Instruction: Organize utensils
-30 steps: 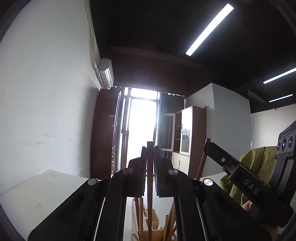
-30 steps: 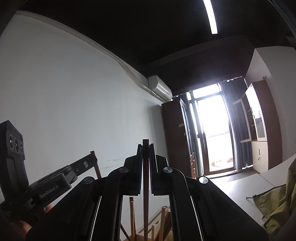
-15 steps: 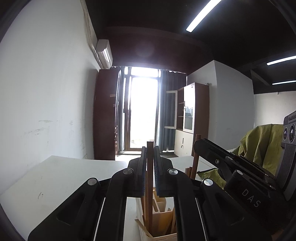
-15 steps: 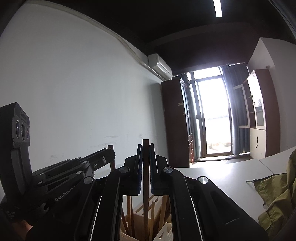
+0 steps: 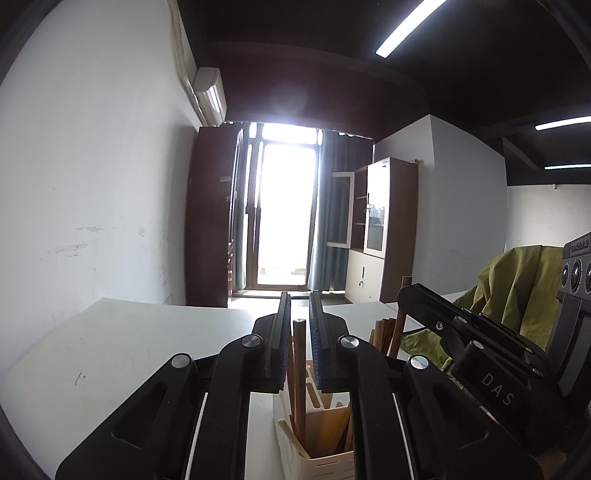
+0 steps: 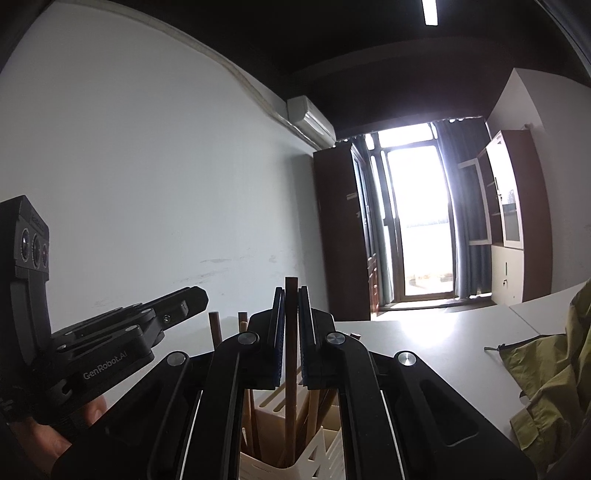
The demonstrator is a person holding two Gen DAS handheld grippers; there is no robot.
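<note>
Chopsticks over holder
Left gripper [image 5: 299,325] fingers opening, chopstick [image 5: 298,373] loose between them; right gripper [image 6: 291,317] clamps its chopstick [image 6: 291,332] above the holder [image 6: 325,454].

Office-like room: white tables [image 5: 122,343], glass-fronted wooden cabinets [image 5: 384,225], wall air conditioner [image 5: 209,96], ceiling strip lights [image 5: 410,27].

Both grippers matte black plastic, linkage arms jointed with round silver screws. Left gripper [image 5: 298,314]: ribbed dark pads edged blue; white "GenRobot.AI" lettering and three lenses showed in the right wrist view. Right gripper [image 6: 291,306]: same build, "DAS" printed on one arm, lens cluster on its upright housing.
</note>
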